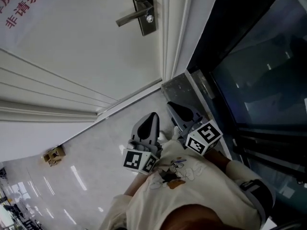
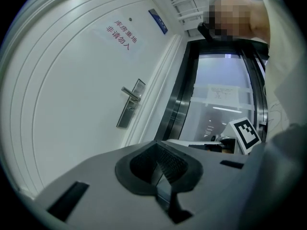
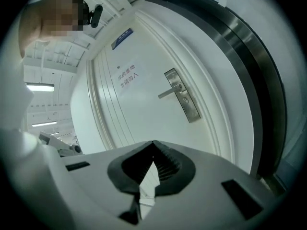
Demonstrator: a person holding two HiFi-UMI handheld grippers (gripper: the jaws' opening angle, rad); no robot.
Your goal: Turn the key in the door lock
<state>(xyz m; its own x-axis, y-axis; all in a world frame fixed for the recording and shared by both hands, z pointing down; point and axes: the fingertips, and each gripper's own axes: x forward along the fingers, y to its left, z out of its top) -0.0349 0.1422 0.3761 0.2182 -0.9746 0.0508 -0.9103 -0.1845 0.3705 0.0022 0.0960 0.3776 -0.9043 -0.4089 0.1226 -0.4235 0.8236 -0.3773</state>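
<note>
Because the lock (image 1: 149,18) sits just under the handle (image 1: 130,17) on the far door (image 1: 72,47), well apart from both tools, the approach comes first. Now the left tool (image 2: 156,143) and the right tool (image 3: 153,140) have jaws together, empty. I think one should open, come level, and pinch the key flat; the key itself I cannot make out.

Door lock (image 1: 144,8): we see a slim brushed-metal plate, mounted upright near the edge of the closed white door (image 1: 72,47).
Lever handle (image 1: 130,17): it juts level from the plate, toward the door's middle.
Keyhole cylinder (image 1: 150,18): small and round, just under the handle; we cannot tell whether it holds a key.
</note>
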